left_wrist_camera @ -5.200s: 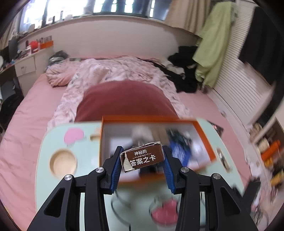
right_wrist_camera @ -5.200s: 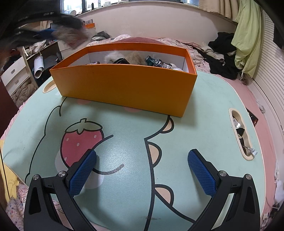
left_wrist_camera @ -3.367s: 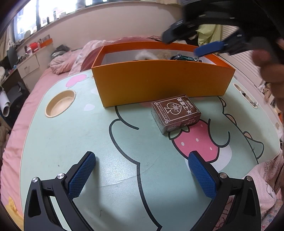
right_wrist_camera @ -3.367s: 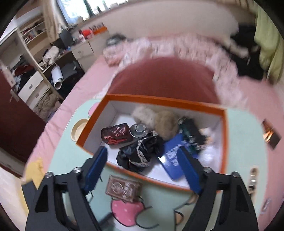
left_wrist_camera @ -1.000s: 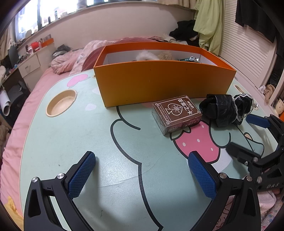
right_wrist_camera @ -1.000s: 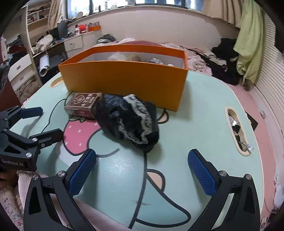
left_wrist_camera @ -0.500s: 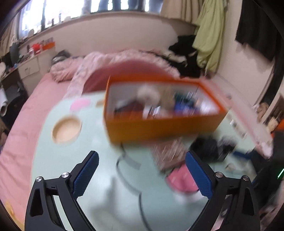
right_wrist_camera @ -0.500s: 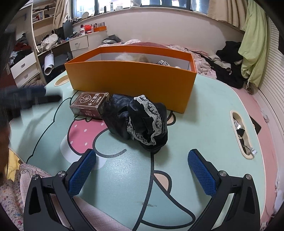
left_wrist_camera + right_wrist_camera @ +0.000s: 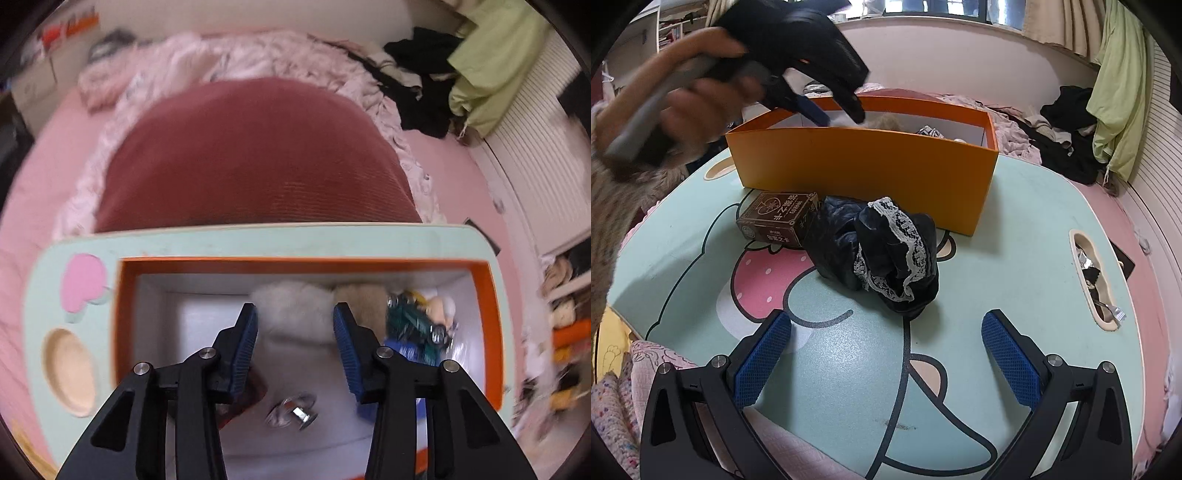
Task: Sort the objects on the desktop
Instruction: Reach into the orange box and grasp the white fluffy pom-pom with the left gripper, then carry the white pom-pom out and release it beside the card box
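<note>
Card box (image 9: 777, 218) and cloth bundle (image 9: 882, 251) (touching) lie before the storage box (image 9: 864, 173).

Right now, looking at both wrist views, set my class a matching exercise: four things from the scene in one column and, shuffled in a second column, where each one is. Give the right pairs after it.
Column one
1. brown card box
2. black lace-trimmed cloth
3. white fluffy item
4. left hand-held gripper

Column two
A. lying inside the orange box
B. reaching down over the open orange box
C. on the table, touching the cloth's left side
D. heaped on the table in front of the orange box

Pairs: 1-C, 2-D, 3-A, 4-B
</note>
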